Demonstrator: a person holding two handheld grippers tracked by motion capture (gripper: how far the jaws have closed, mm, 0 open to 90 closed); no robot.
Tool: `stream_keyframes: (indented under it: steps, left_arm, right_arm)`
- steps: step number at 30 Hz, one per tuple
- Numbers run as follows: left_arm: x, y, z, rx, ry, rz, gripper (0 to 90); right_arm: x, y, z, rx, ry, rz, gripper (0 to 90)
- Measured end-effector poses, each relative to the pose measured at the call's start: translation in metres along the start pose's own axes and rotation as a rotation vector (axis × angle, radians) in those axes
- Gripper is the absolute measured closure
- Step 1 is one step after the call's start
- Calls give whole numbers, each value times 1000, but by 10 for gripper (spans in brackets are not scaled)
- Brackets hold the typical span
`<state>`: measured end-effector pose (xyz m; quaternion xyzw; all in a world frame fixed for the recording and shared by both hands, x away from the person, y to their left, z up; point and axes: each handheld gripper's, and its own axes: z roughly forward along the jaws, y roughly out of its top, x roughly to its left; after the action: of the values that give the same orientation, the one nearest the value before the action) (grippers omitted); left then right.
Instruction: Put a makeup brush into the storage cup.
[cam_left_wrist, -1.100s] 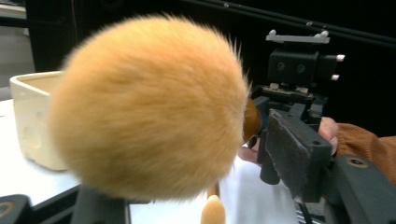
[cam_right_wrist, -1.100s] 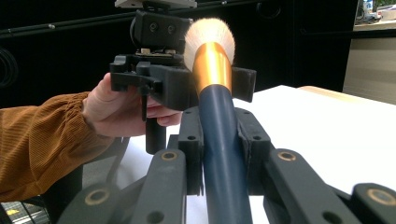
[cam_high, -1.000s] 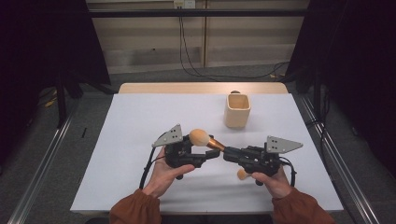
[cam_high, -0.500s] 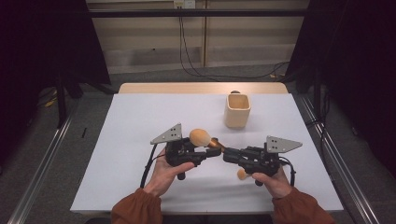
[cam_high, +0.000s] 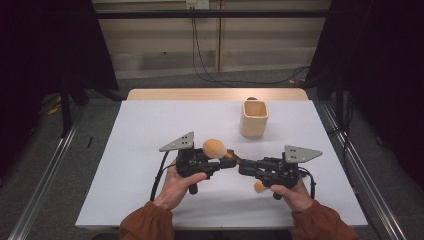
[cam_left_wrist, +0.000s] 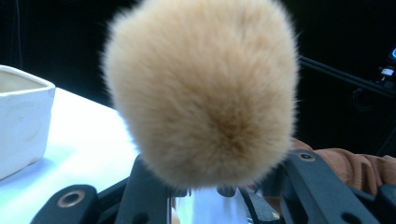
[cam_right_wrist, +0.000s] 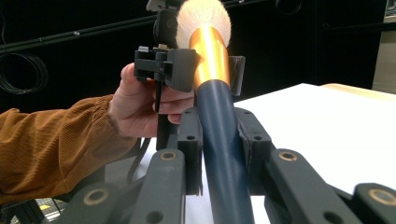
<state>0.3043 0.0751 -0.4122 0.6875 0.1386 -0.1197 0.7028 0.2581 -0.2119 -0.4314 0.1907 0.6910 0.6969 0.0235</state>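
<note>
A makeup brush with a fluffy tan head (cam_high: 214, 148), a gold ferrule (cam_right_wrist: 210, 56) and a dark blue handle (cam_right_wrist: 224, 154) hangs level above the white table, between the two hands. My left gripper (cam_high: 226, 161) has just been closing its jaws, and they now press on the ferrule just below the bristles (cam_left_wrist: 201, 88). In the right gripper view, the left gripper (cam_right_wrist: 205, 70) grips the brush farther off. My right gripper (cam_high: 246, 167) is shut on the blue handle, its pads (cam_right_wrist: 191, 140) tight on both sides.
A beige square cup (cam_high: 255, 119) stands upright at the back right of the white table (cam_high: 150, 130); it sits at the left edge in the left gripper view (cam_left_wrist: 21, 121). A small tan round thing (cam_high: 258, 186) lies under the right hand. Dark floor and metal rails surround the table.
The left gripper's jaws have drawn in onto the brush's ferrule. Both hands and the brush have stayed in place.
</note>
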Motion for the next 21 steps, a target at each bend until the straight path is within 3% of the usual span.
stream_keyframes:
  steps: [8,14,21]
  left_arm:
    - [-2,2,0,5,-1,0,656]
    - [-1,2,0,25,2,-2,660]
    - [0,4,-4,15,17,-13,661]
  right_arm:
    - [0,0,0,5,0,6,728]
    - [0,0,1,16,-10,9,633]
    - [1,0,2,34,-30,12,446]
